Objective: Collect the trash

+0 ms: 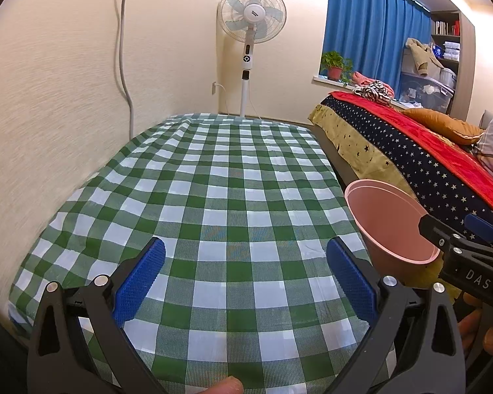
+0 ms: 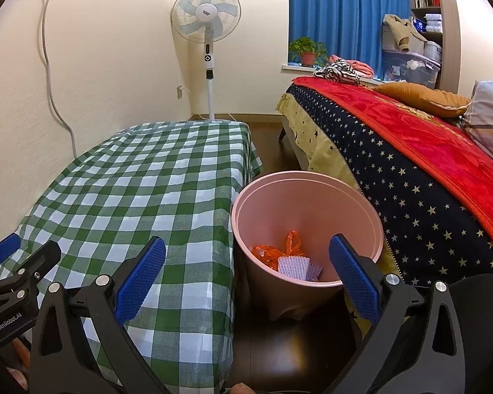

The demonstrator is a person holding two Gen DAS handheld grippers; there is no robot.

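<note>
Nearest the left wrist camera, the left claw (image 1: pixel 246 279) is spread wide with nothing between its blue pads, hovering over a table (image 1: pixel 213 180) covered in a green-and-white checked cloth whose top is bare all the way to its far edge. In the right wrist view, the right claw (image 2: pixel 246 277) is also wide apart and holds nothing; it hangs above the table's right-hand edge and a pink trash bin (image 2: pixel 307 197) that stands on the dark floor, pressed against the hanging cloth. Inside the bin lie a crumpled orange plastic bag (image 2: pixel 289 246) and a pale purple foam net sleeve (image 2: pixel 297 266); the bin's near rim is partly covered by the right claw's pad, and its base is in shadow. Just right of the bin, a bed (image 2: pixel 427 197) with a starred navy cover and red blanket leaves only a narrow strip of floor between itself and the table. Farther back, a white pedestal fan (image 2: pixel 207 16) stands by the wall, its foot cut off behind the table, and blue curtains (image 2: pixel 341 16) hang over a windowsill with a potted plant (image 2: pixel 307 51).
</note>
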